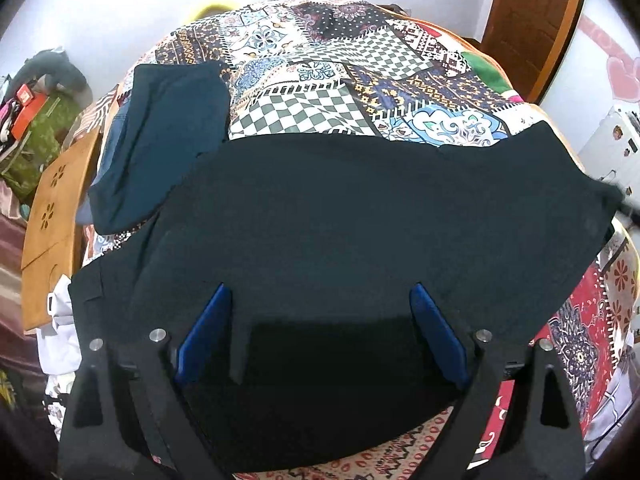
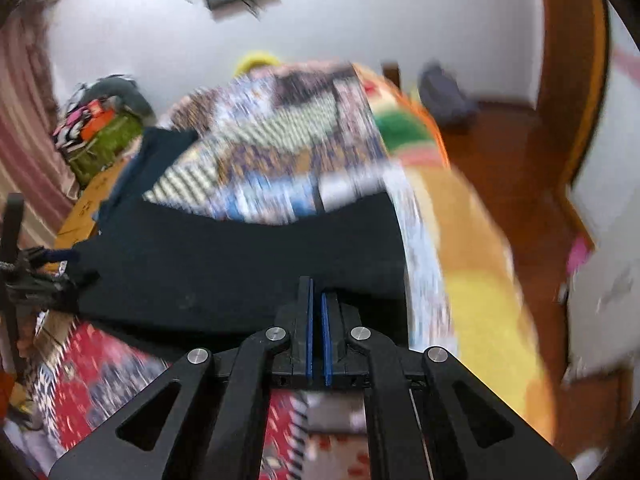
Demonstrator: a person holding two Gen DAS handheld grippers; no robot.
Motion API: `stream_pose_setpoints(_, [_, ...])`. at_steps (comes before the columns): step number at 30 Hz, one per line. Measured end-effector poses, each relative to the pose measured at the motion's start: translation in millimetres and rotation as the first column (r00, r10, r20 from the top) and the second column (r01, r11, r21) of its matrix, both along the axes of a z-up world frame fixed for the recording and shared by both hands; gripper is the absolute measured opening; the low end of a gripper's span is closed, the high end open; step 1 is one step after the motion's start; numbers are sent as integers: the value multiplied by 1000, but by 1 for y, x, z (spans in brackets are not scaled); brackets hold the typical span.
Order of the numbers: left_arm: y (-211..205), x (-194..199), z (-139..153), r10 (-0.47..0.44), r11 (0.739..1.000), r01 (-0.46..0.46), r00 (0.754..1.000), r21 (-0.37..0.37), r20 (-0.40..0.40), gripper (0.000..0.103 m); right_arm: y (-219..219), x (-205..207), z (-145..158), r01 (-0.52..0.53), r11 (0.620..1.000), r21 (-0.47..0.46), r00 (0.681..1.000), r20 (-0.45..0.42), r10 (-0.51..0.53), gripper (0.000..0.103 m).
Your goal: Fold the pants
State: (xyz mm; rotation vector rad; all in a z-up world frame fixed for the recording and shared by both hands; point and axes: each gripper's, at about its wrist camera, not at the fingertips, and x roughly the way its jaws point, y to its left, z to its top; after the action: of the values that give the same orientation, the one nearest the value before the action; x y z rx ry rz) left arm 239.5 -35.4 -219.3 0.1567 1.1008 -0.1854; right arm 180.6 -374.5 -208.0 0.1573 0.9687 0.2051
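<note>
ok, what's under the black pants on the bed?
The black pants lie on a patterned patchwork bedspread, which shows beyond and beside them. One end overlaps a folded teal garment. Anything directly beneath the pants is covered.

Bright, even indoor light; left wrist view sharp, right wrist view motion-blurred, both fisheye-warped at edges.

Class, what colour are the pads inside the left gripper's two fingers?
Blue pads on black fingers, clearest in the left wrist view.
</note>
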Motion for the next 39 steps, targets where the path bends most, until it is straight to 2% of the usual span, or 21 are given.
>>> stream_pose_setpoints(3, [3,-2,0,11,1000,-11,1000,-28,-4,92,-3,-11,-16,18,1000,-10,998,-57,-19,3])
stream_pose_setpoints(5, [5,-3,0,17,999,-17,1000,-45,-2,92,-5,-16,-14,42,999,-25,997,-61,-44,3])
stream_pose_setpoints(7, [9,-5,2,25,998,-25,1000,-63,3,92,-7,-17,-5,75,996,-48,996,-52,-78,8])
stream_pose_setpoints(9, [12,-7,5,33,997,-31,999,-73,17,92,-5,-18,7,113,988,-103,993,-15,-115,19])
stream_pose_setpoints(10, [16,-8,9,40,996,-37,999,-77,32,92,-5,-20,13,125,985,-119,992,13,-124,22])
stream_pose_setpoints(12, [26,-10,18,60,995,-54,996,-82,71,92,0,-19,27,130,983,-131,990,70,-121,35])
stream_pose_setpoints(14, [41,-11,28,88,993,-78,990,-93,109,92,10,-16,40,111,985,-129,989,112,-97,41])
stream_pose_setpoints(19, [100,-9,47,192,976,-172,968,-131,161,95,60,3,68,-10,993,-117,983,181,31,46])
stream_pose_setpoints(24, [179,-3,49,336,939,-315,925,-136,177,97,122,28,77,-167,982,-83,961,209,181,50])
stream_pose_setpoints(29, [260,7,23,459,886,-446,882,-129,101,97,191,66,66,-331,943,-18,929,171,329,50])
stream_pose_setpoints(32, [296,16,-3,510,856,-504,860,-113,29,97,229,87,53,-417,908,-22,900,130,417,50])
stream_pose_setpoints(35, [316,26,-35,529,842,-532,847,-93,-53,97,266,108,38,-493,869,-43,866,77,495,50])
stream_pose_setpoints(39, [327,40,-69,521,845,-531,844,-63,-127,97,312,137,12,-571,818,-62,820,-10,572,50])
